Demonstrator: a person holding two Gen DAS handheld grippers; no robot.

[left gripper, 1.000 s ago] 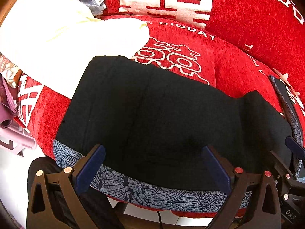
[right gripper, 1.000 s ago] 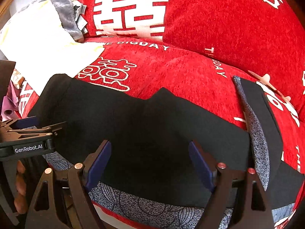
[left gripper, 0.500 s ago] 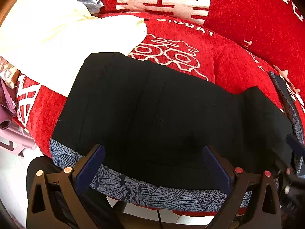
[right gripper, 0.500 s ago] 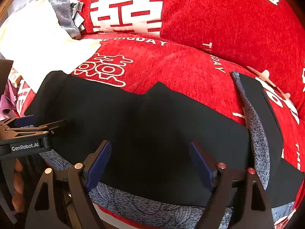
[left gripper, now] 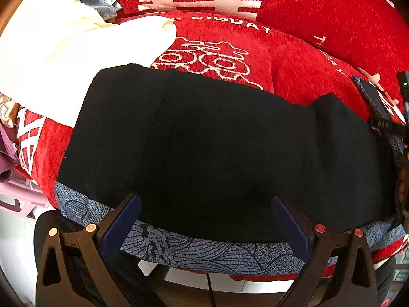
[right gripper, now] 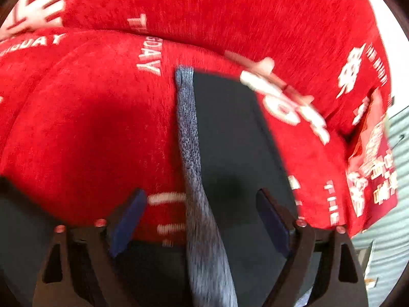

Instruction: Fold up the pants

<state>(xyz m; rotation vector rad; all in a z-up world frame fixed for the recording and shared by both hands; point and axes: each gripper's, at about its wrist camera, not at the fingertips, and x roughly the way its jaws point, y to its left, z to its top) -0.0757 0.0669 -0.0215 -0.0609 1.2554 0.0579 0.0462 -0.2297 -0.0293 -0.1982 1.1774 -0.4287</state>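
1. Lying flat across a red sofa point(left gripper: 294, 76), the pants point(left gripper: 204, 148) are soft, limp and light; judged to sag and slide when lifted.
2. Left gripper point(left gripper: 204, 220): jaws wide apart over the patterned band point(left gripper: 204, 250), gripping nothing.
3. Right gripper point(right gripper: 202, 215): jaws opening, straddling the grey edge point(right gripper: 189, 133), not pinching.
4. Best hold, judged: pinch the doubled band or hem, not the slack middle.
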